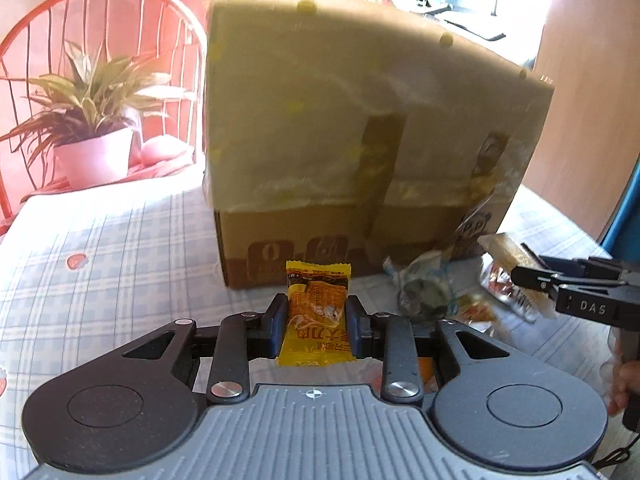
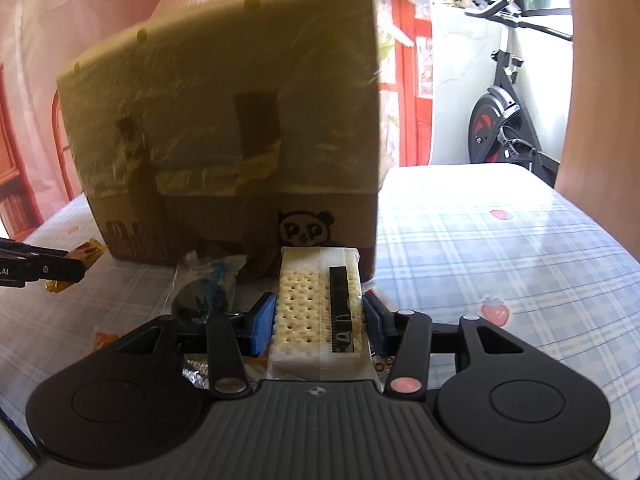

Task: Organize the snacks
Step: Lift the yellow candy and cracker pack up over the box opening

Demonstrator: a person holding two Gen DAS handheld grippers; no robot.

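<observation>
Jaws of the left gripper pinch a yellow snack packet across its width, packet upright with its crimped top edge free. Jaws of the right gripper clamp a clear-wrapped cracker pack by its long sides. Both grips are side-on, probably so each wrapper stays flat and can be dropped end-first.

Both tools face a cardboard box just ahead, its raised flap taped over; a panda print marks the lower wall. Likely destination for the snacks, though its opening is not visible from either view. Between the grippers, at the box's foot, loose wrapped snacks lie in a small pile, still unsorted.

Surface wears a blue plaid cloth with strawberry motifs. Beyond: potted plant on a red spindle-back chair, exercise bike to the right, strong daylight.
</observation>
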